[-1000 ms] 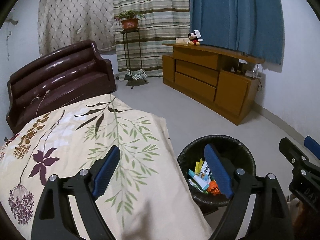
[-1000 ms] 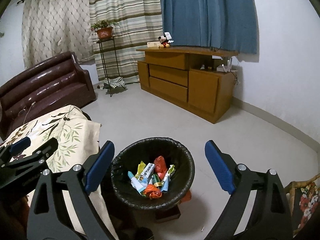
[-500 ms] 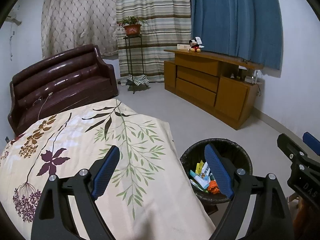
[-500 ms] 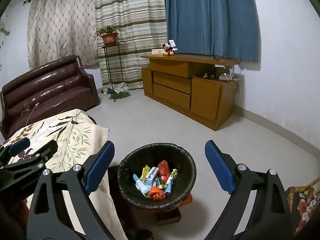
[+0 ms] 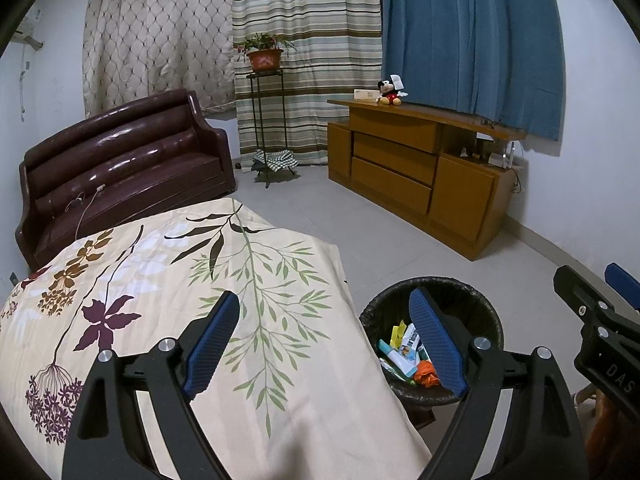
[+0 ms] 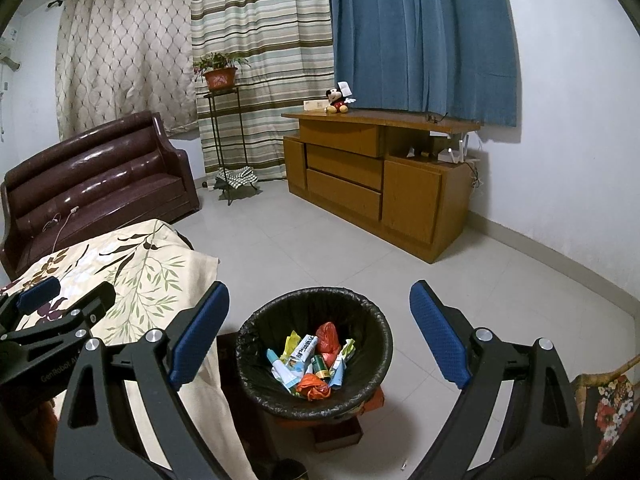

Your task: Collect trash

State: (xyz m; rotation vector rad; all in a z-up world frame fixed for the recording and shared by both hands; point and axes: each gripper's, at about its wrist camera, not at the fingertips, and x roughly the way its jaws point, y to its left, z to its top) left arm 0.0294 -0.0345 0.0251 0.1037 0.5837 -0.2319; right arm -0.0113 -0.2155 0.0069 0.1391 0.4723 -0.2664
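Observation:
A round bin with a black liner point(image 6: 256, 328) point(image 5: 480, 312) stands on the floor beside the bed and holds several crumpled wrappers, tubes and orange scraps point(image 6: 312, 364) point(image 5: 404, 354). My right gripper point(image 6: 319, 332) hangs above it, open, with nothing between its blue pads. My left gripper point(image 5: 325, 338) is open too, empty, over the edge of the floral bedspread point(image 5: 168, 264), with its right finger in front of the bin. Each gripper shows at the side of the other's view.
A dark brown leather sofa point(image 5: 120, 168) stands behind the bed. A metal plant stand point(image 5: 266, 120) and a wooden cabinet point(image 5: 420, 172) with a plush toy point(image 5: 389, 92) line the curtained wall. Tiled floor point(image 6: 320, 248) lies between bin and cabinet. A floral cushion point(image 6: 612, 404) is at lower right.
Both views have tilted up slightly, so the bin and bedspread sit lower in frame. Both grippers stay open and empty.

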